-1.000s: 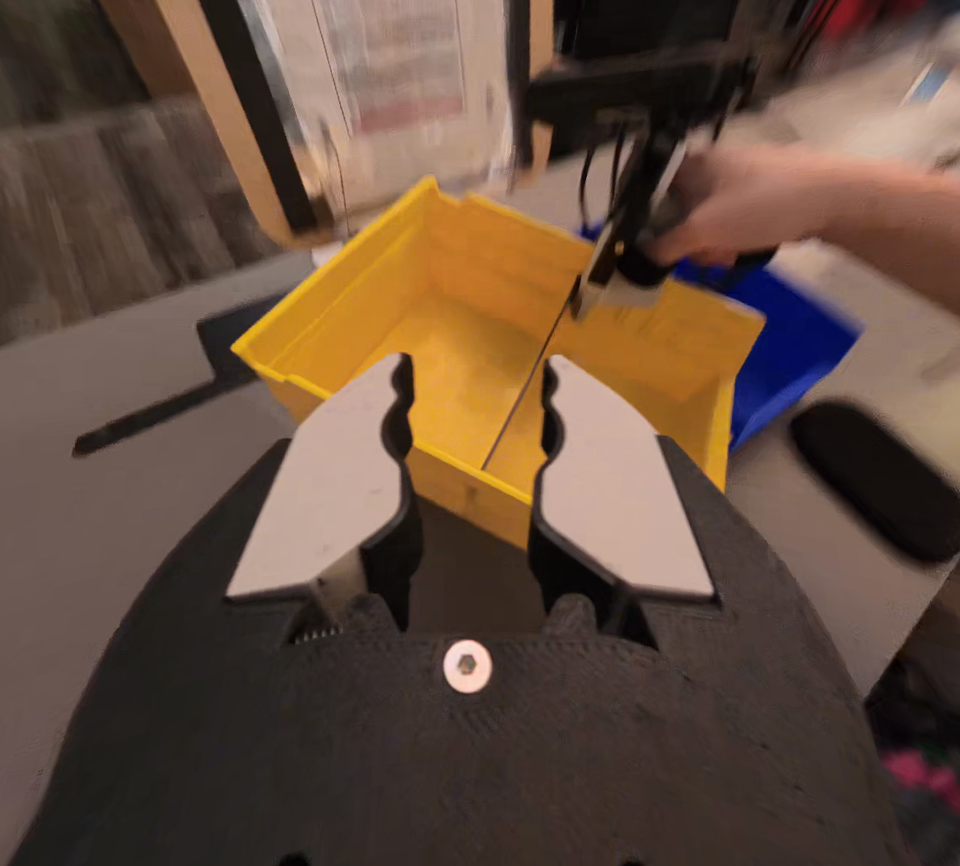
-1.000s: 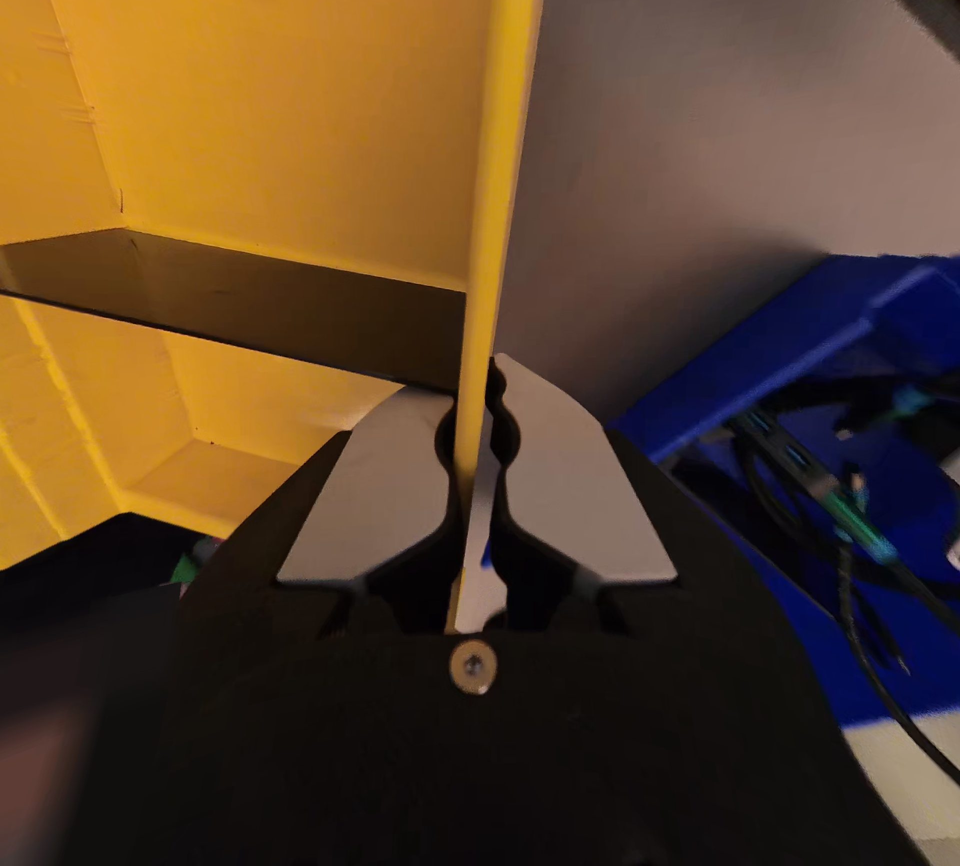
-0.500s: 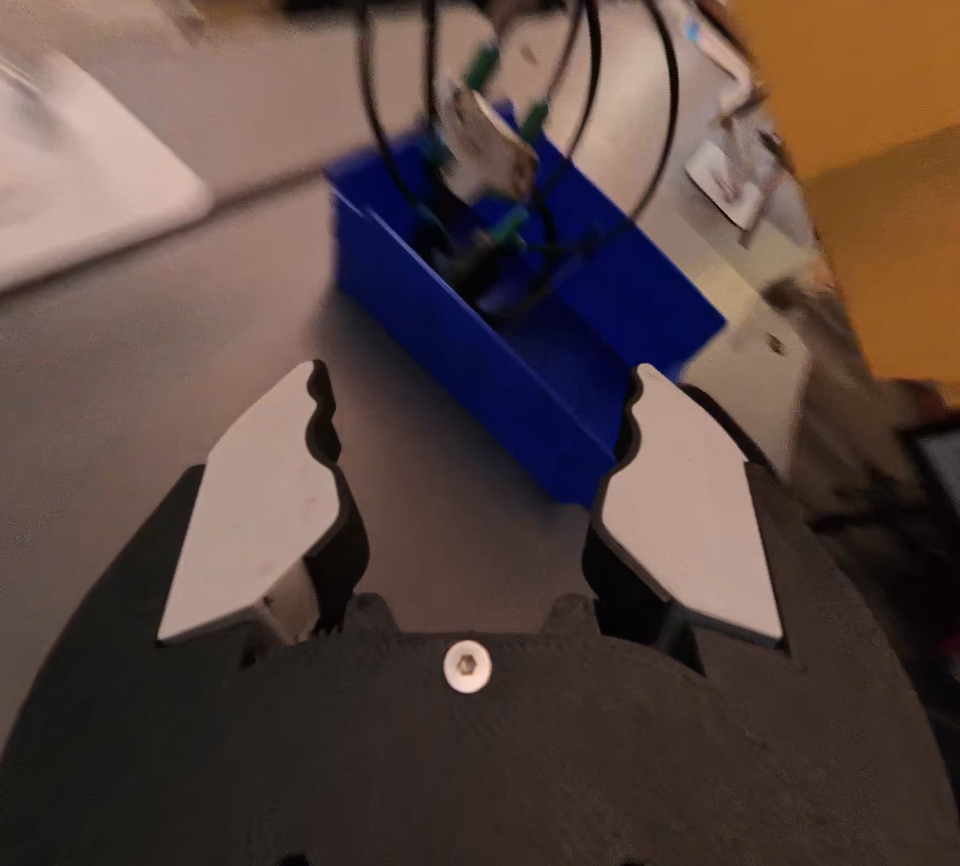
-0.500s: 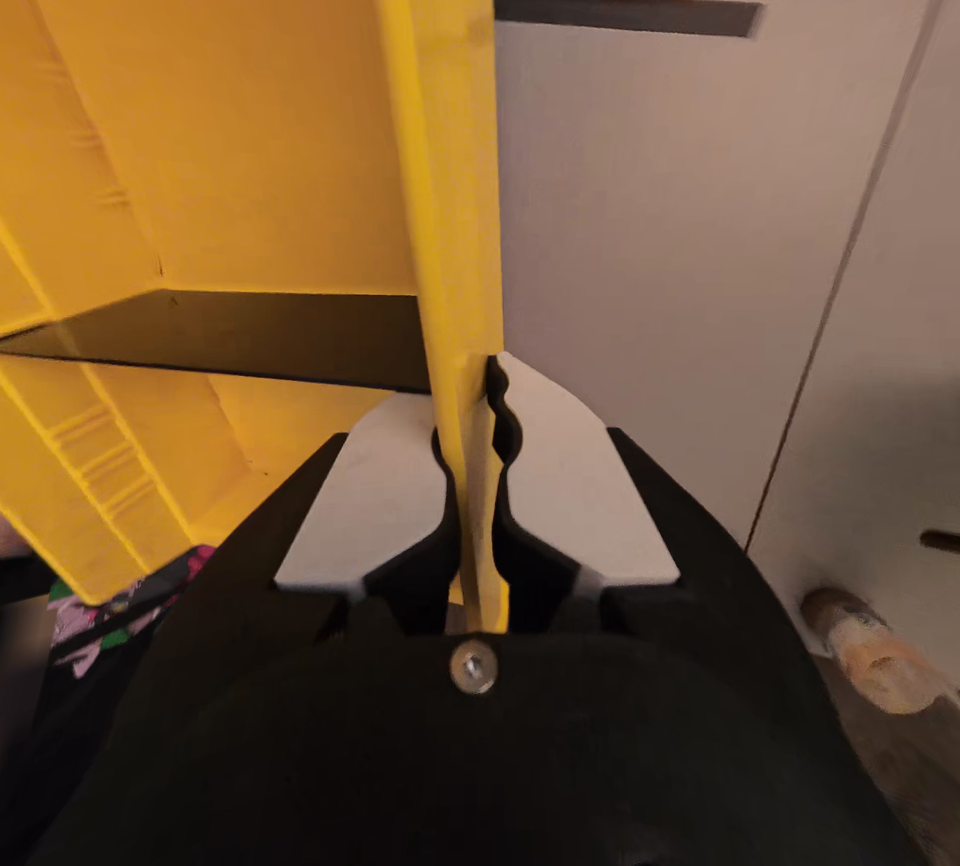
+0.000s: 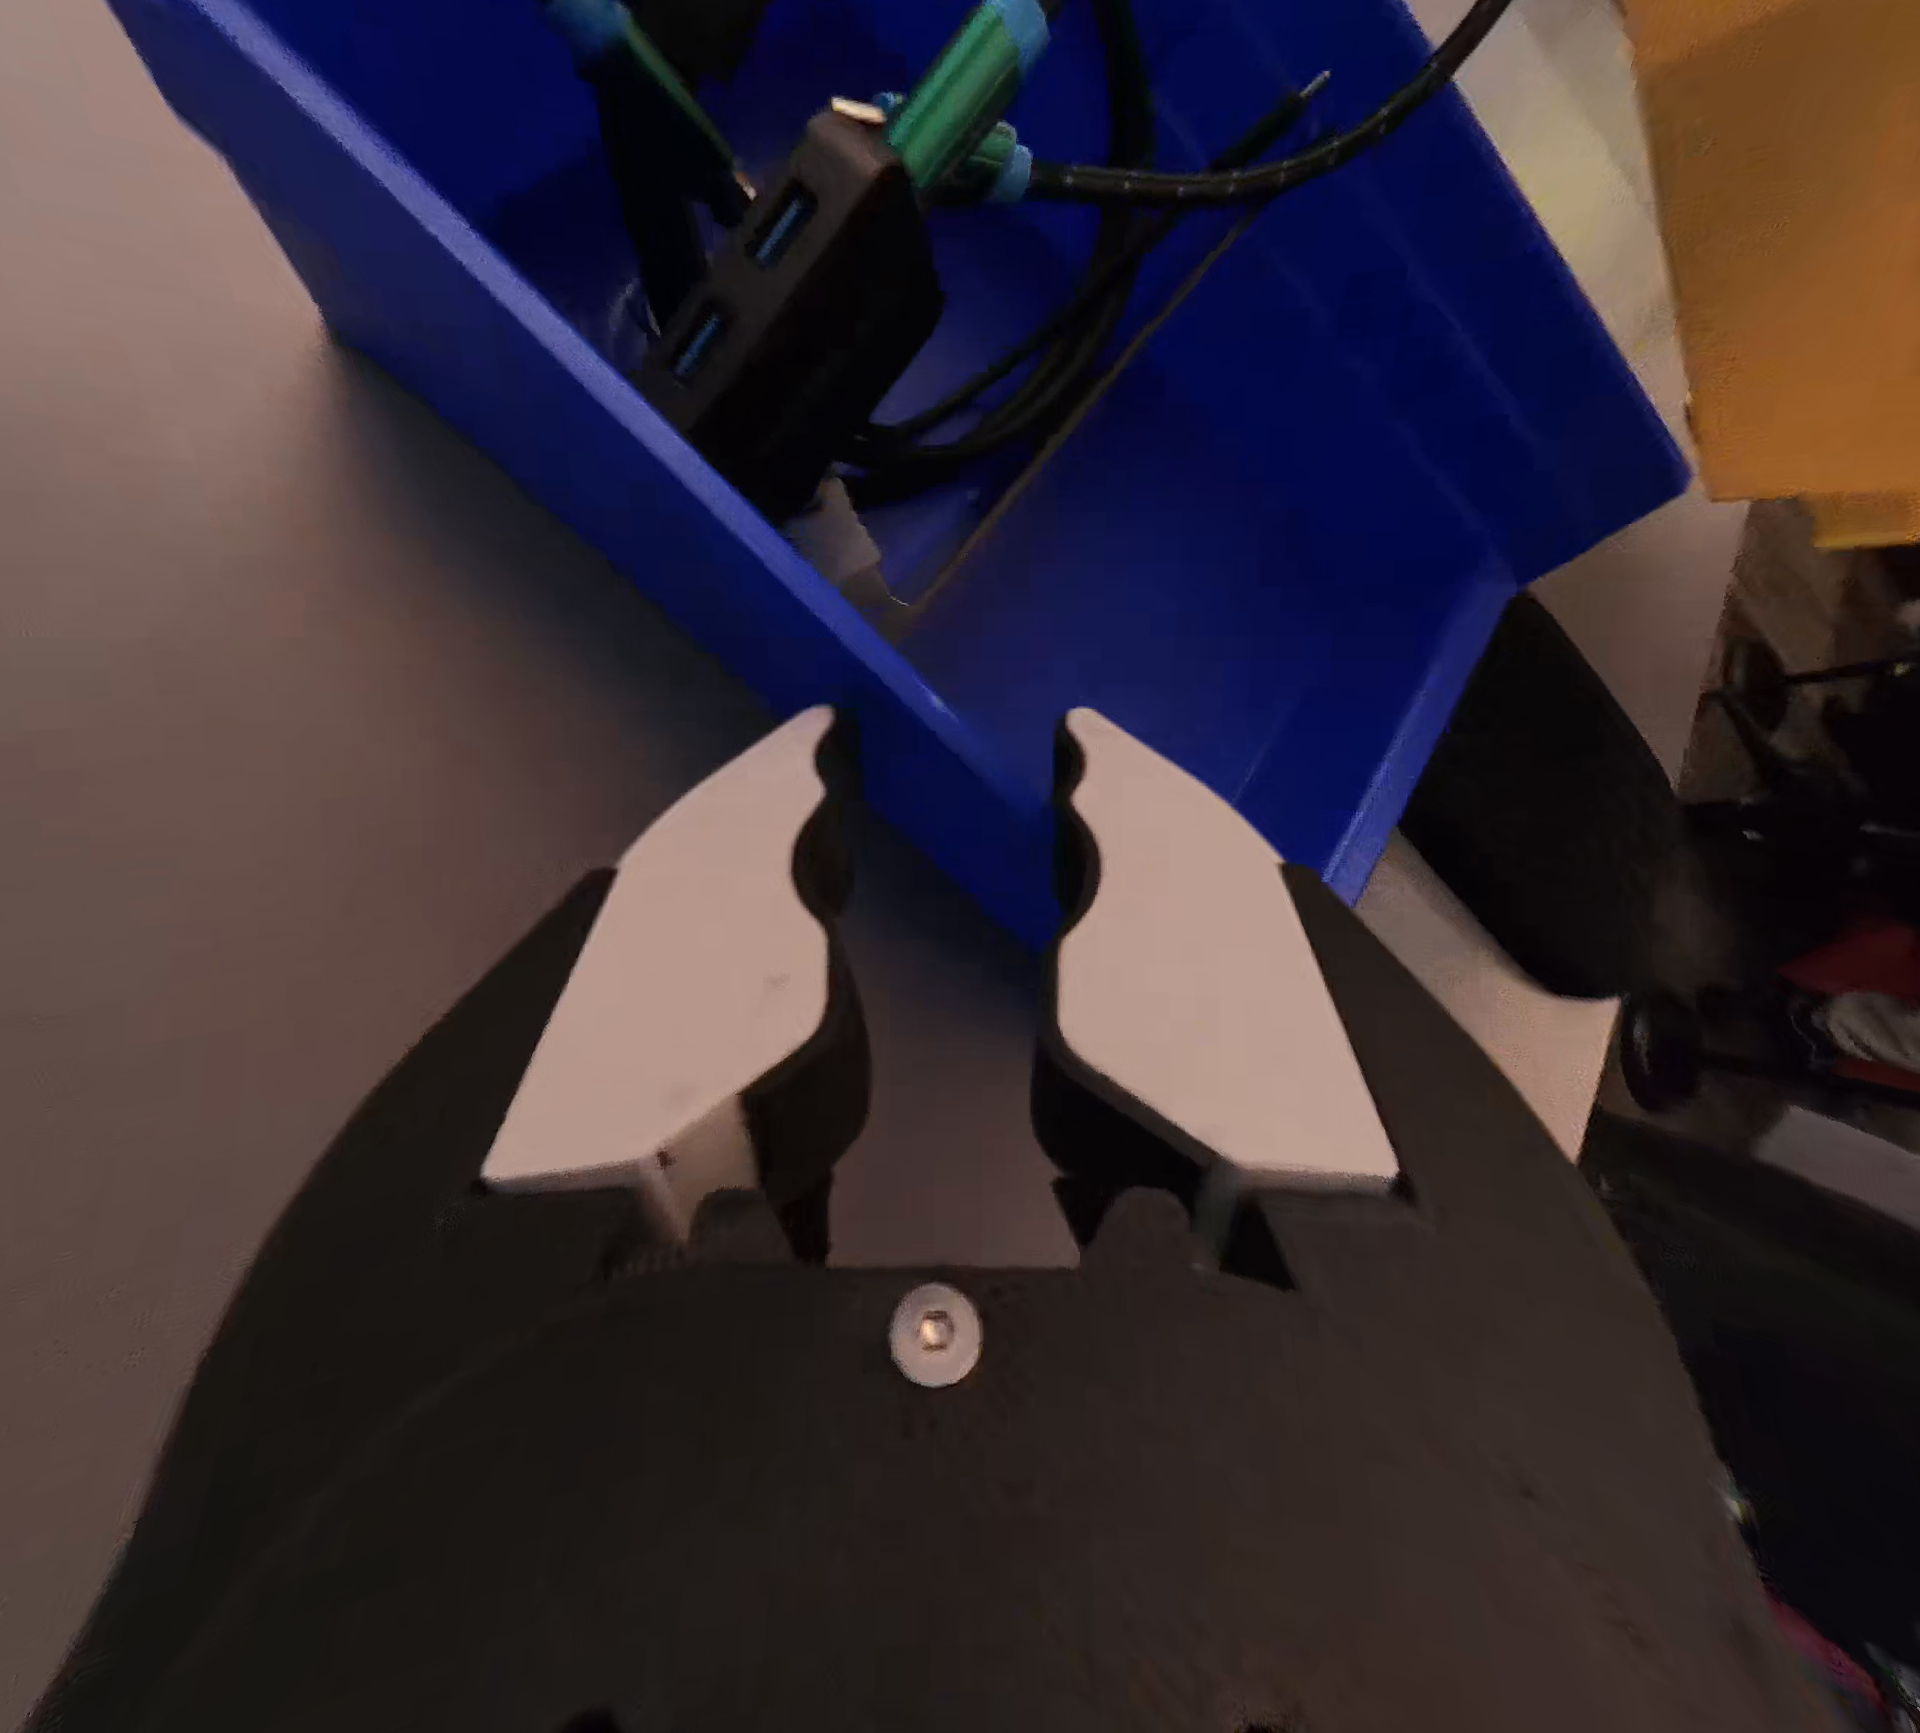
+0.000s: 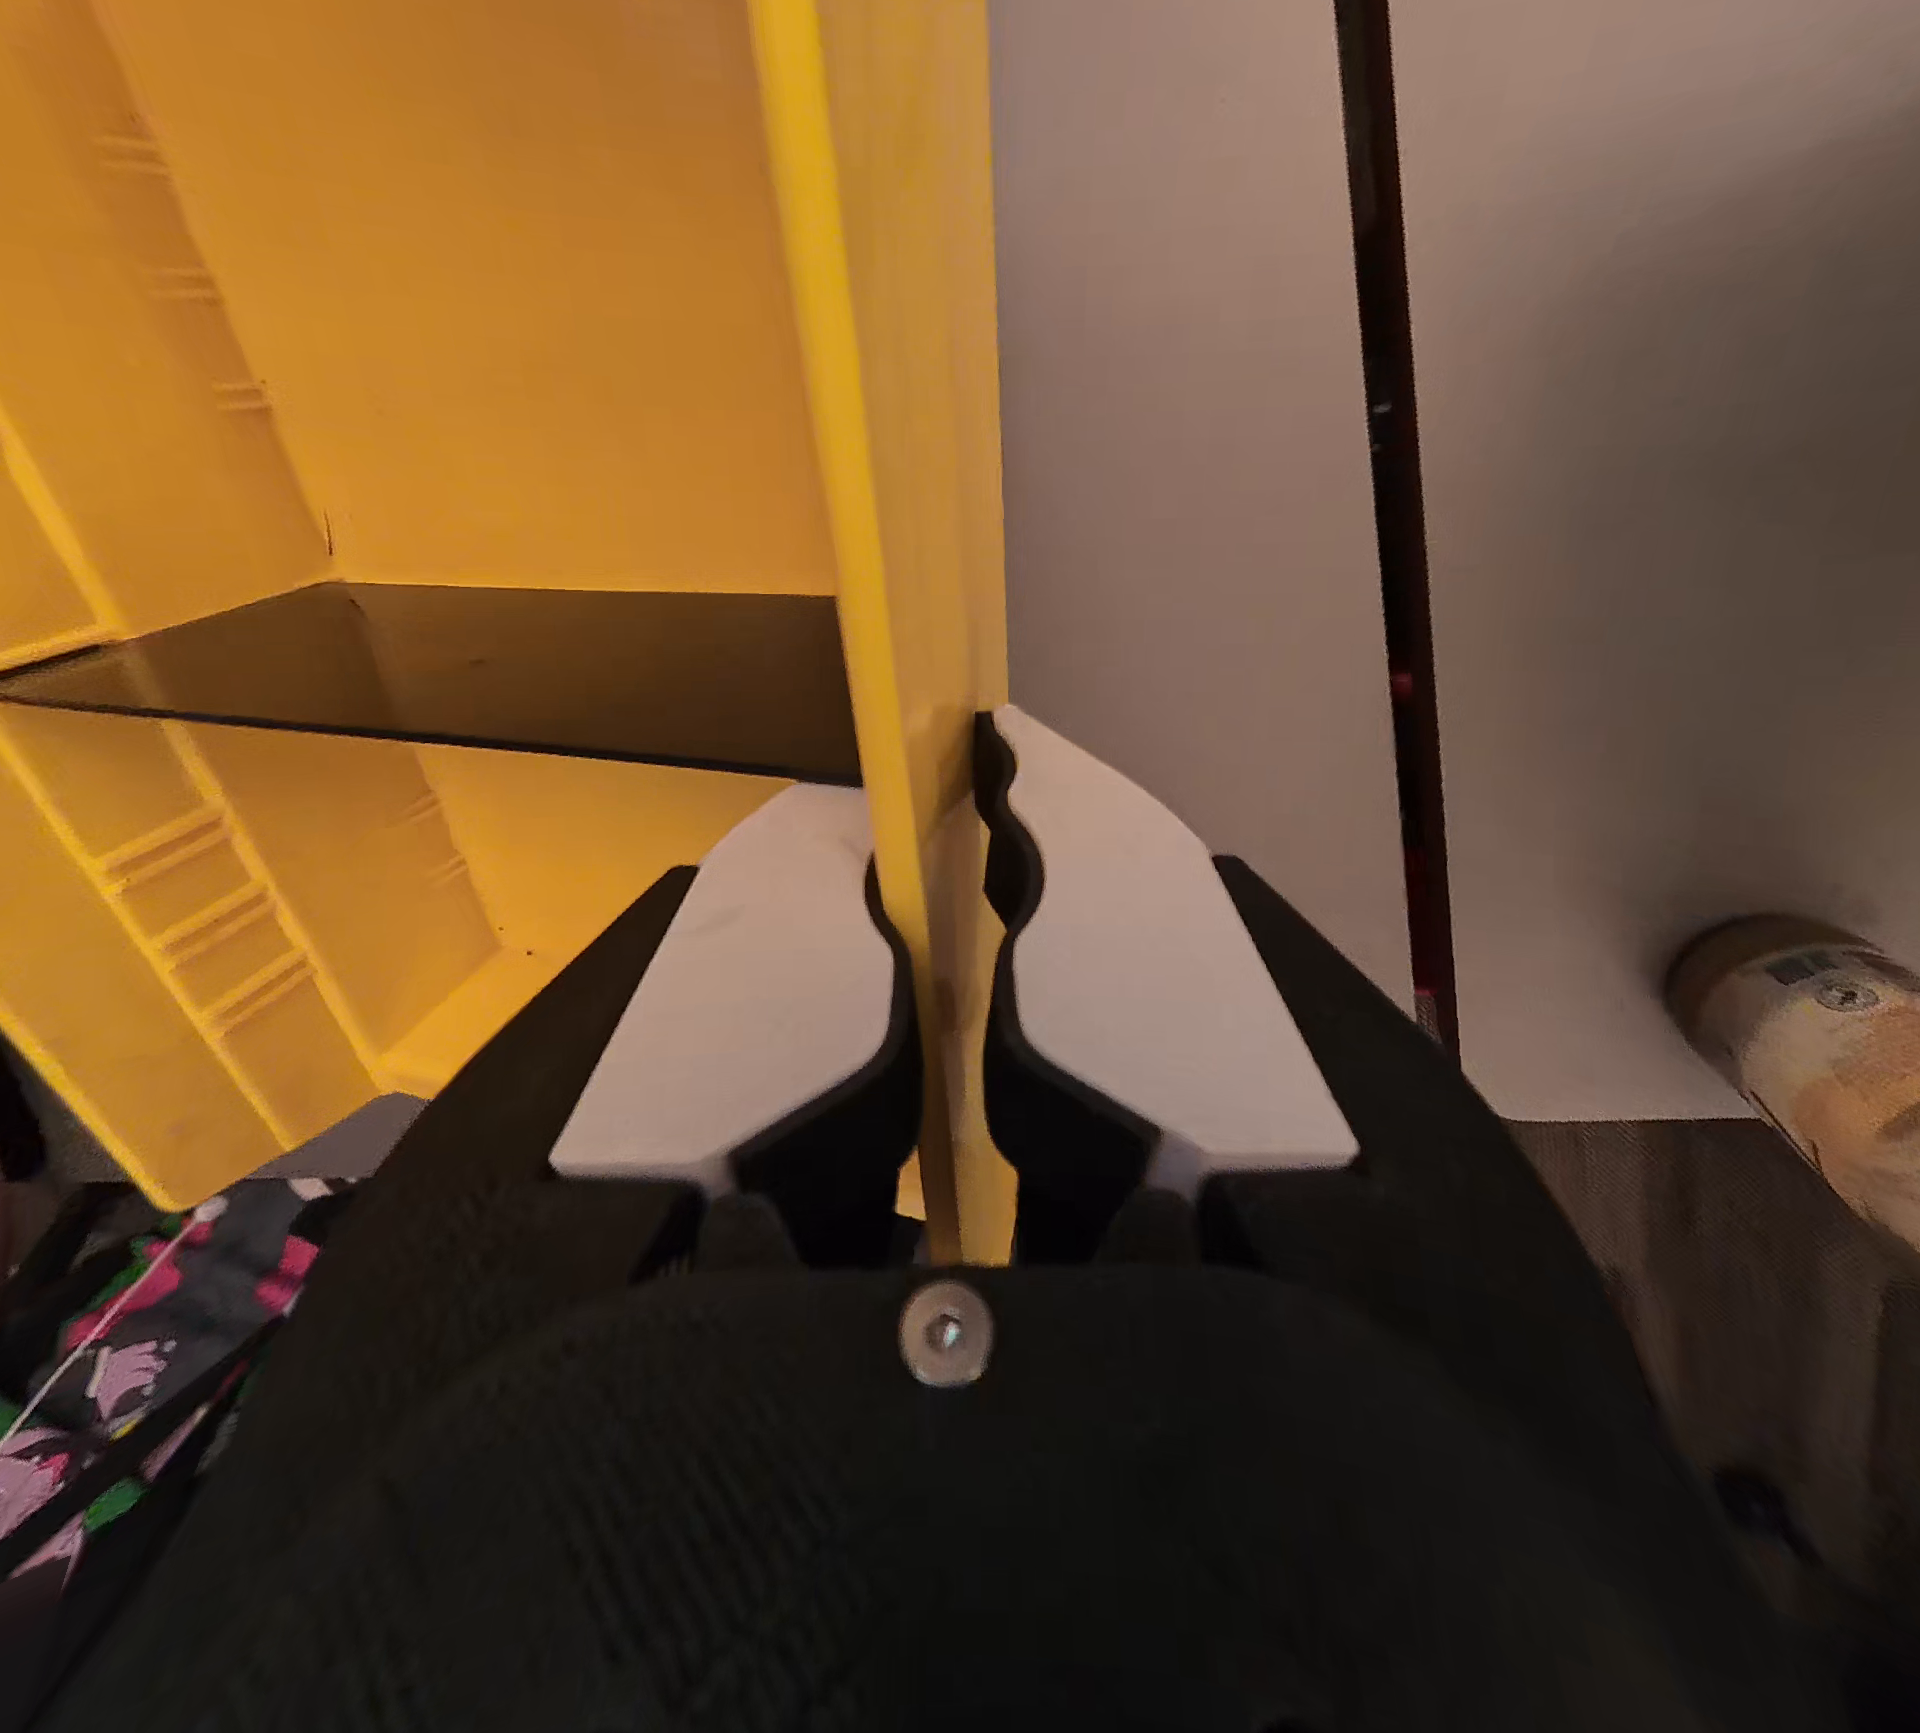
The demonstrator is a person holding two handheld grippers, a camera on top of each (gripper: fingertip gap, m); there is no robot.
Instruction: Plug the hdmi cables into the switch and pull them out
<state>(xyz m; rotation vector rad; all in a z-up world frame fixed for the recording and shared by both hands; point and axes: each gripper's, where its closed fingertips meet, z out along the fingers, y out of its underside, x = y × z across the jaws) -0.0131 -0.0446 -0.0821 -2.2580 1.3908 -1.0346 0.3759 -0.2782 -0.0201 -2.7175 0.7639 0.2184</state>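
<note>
Yellow bin (image 6: 582, 229) wall sits clamped in our right tongs (image 6: 940, 852); left tongs (image 5: 945, 810), narrowly parted, should straddle the blue bin (image 5: 1299, 540) rim squarely.

2 bins: 1 blue (image 5: 582, 436), 1 yellow (image 6: 520, 229); 1 switch (image 5: 821, 312).

The blue bin (image 5: 1299, 540) is running off the top edge, its near wall hiding the black box's (image 5: 800, 312) lower end. The yellow bin (image 6: 416, 229) is being cropped left and above.
</note>
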